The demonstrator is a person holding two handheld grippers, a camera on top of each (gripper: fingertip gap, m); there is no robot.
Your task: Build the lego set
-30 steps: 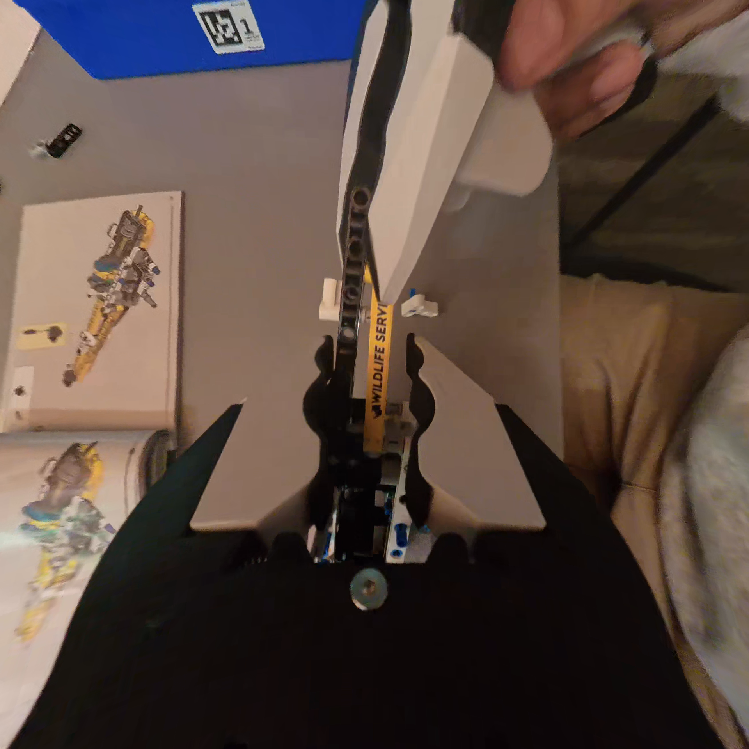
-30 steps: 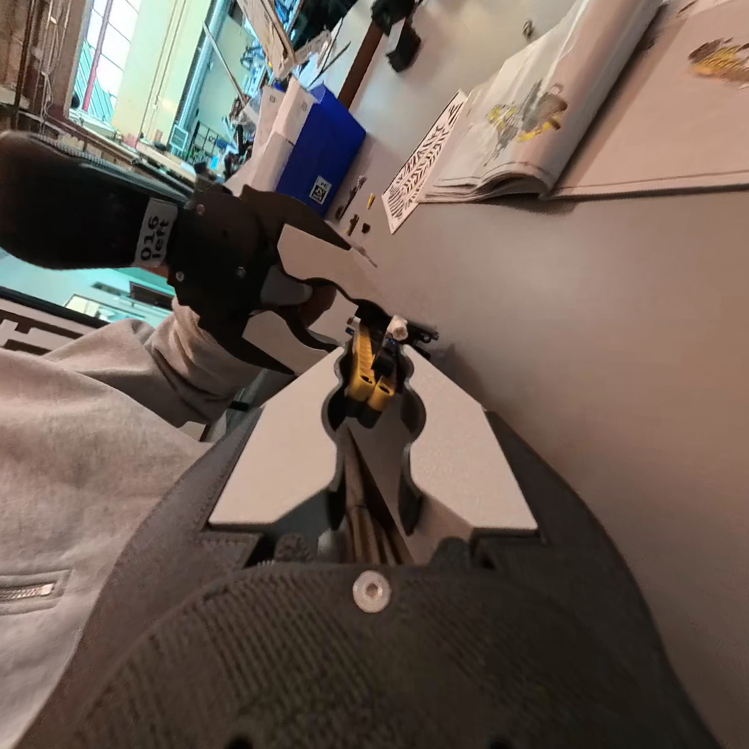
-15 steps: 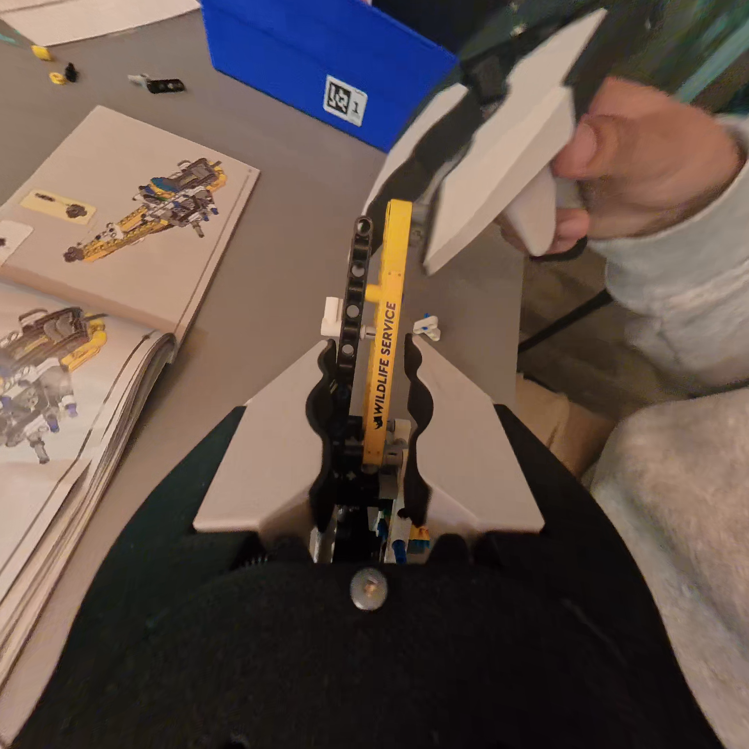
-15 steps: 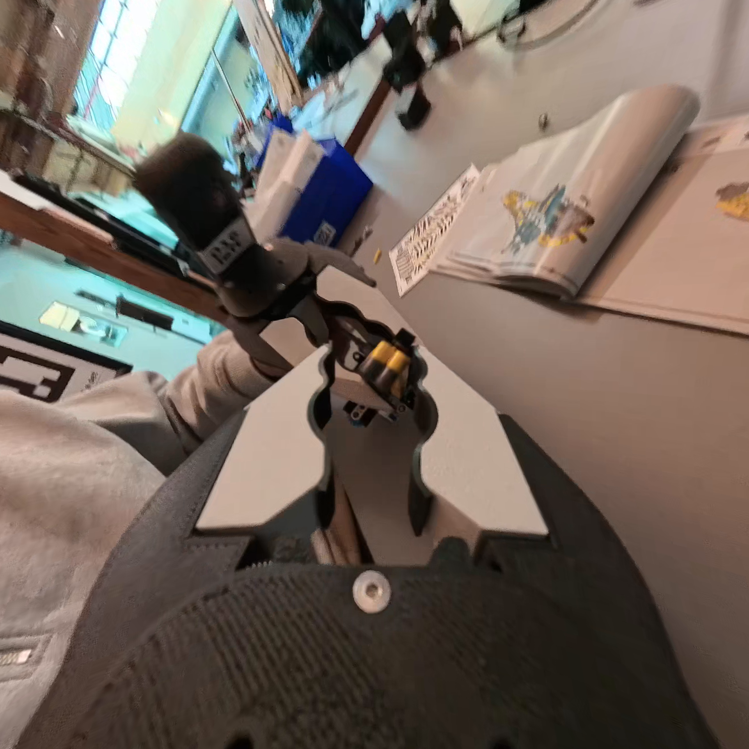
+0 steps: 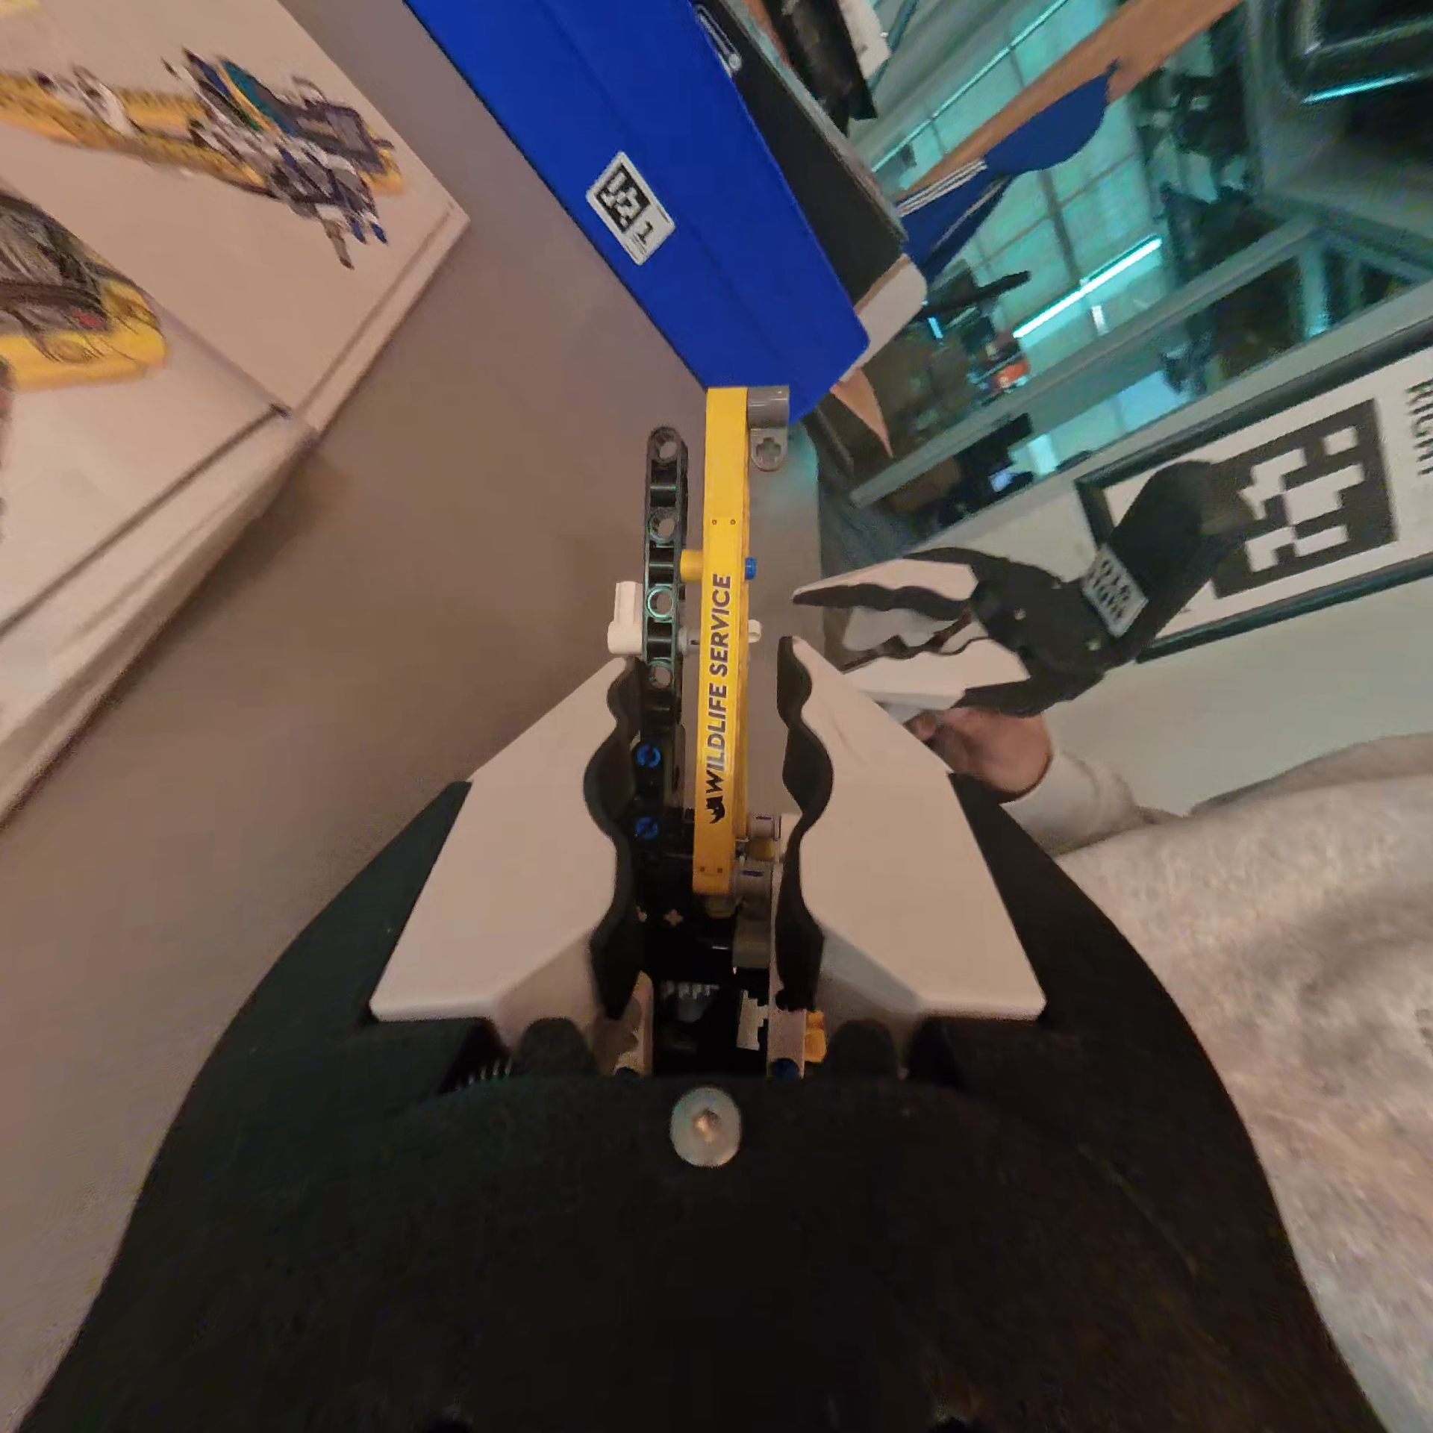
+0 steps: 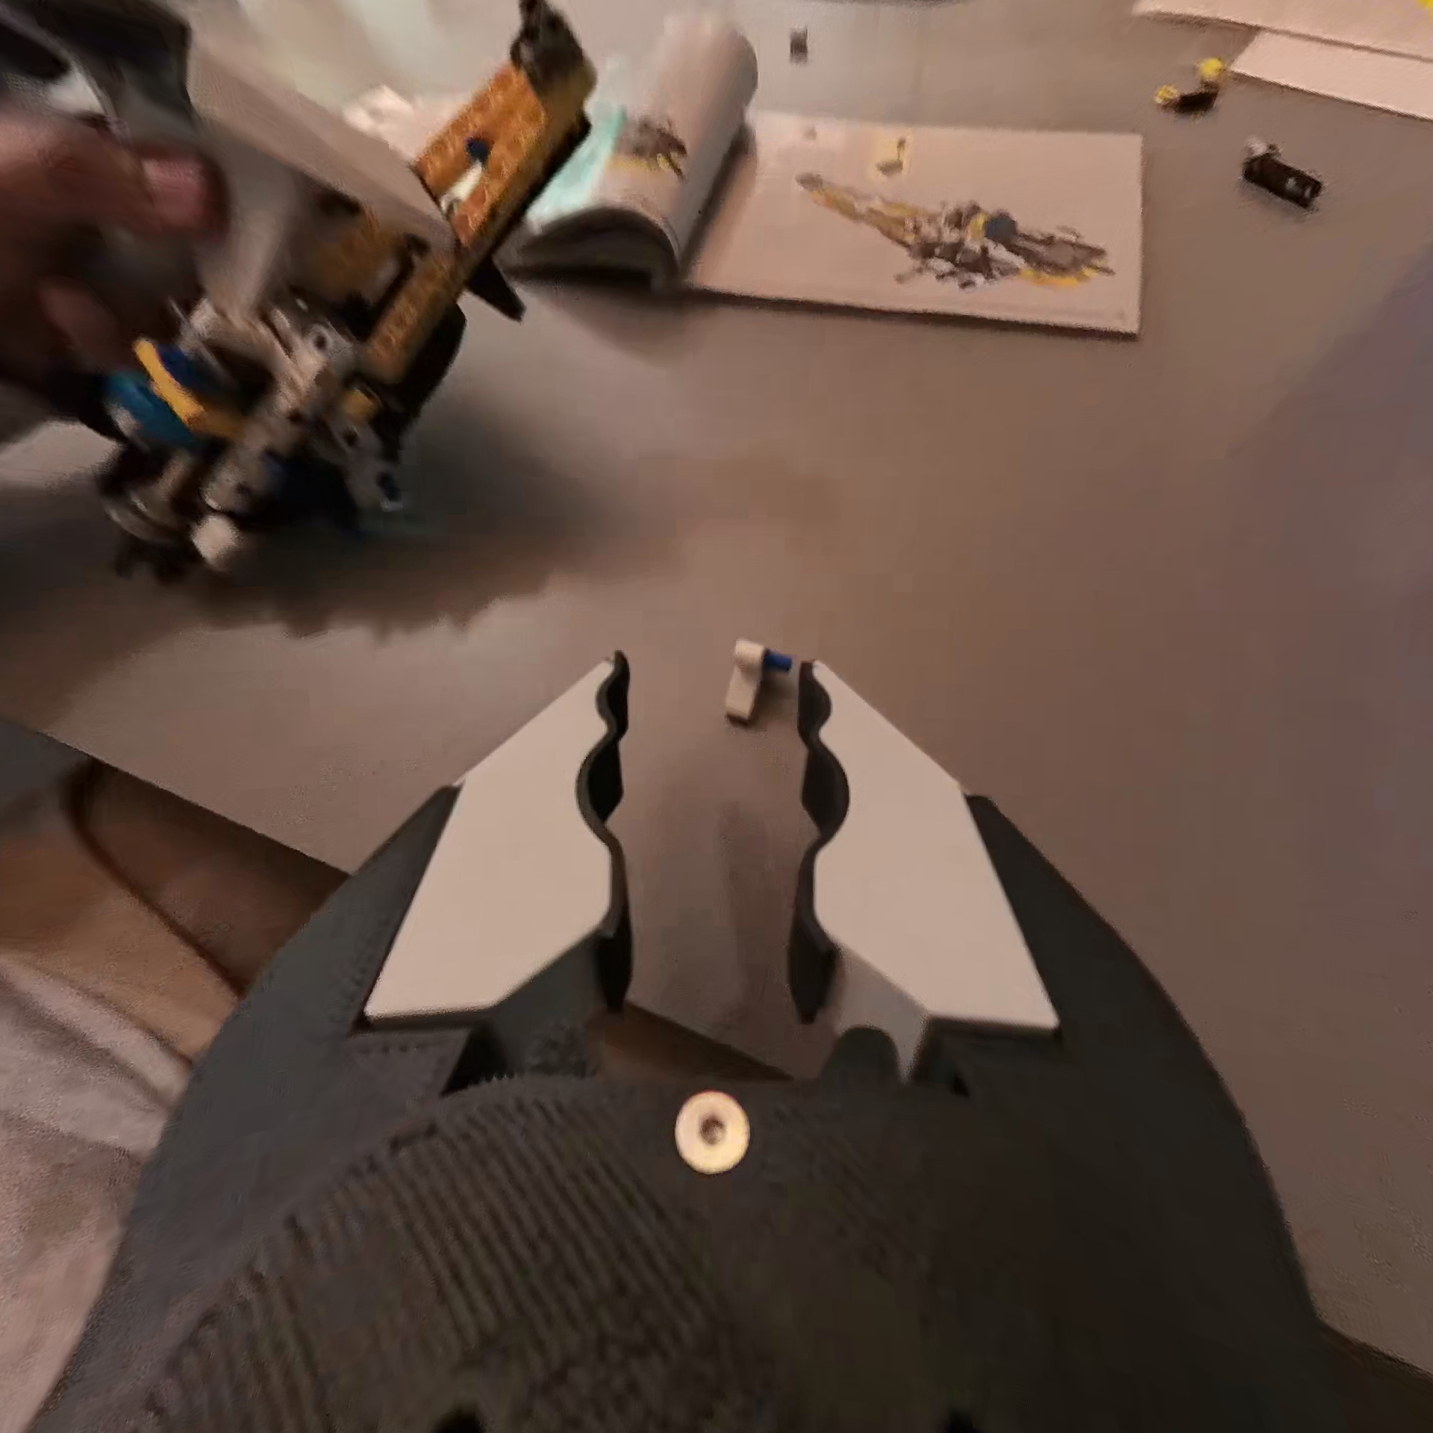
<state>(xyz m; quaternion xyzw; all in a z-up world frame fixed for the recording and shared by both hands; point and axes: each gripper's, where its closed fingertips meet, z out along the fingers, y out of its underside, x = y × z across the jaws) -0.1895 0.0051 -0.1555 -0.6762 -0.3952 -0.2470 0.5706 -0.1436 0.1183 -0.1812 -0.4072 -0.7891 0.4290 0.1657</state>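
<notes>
My left gripper is shut on the lego model, a yellow and black beam assembly with white and grey connectors that sticks out past the fingertips. The model also shows blurred at the upper left of the right wrist view, held above the grey table. My right gripper is open and empty, low over the table. A small white piece with a blue pin lies on the table just ahead of its fingertips, near the right finger. The right gripper also shows at the right of the left wrist view.
An open instruction booklet lies at the back of the table, also seen in the left wrist view. A blue box stands behind it. Small loose pieces lie at the far right. The table's near edge is at the lower left. One gripper's finger ends stand about 12 centimetres off the other's.
My right gripper has drawn away from the model and swung down toward the table, now over the small white piece. My left gripper has tilted with the model still in it.
</notes>
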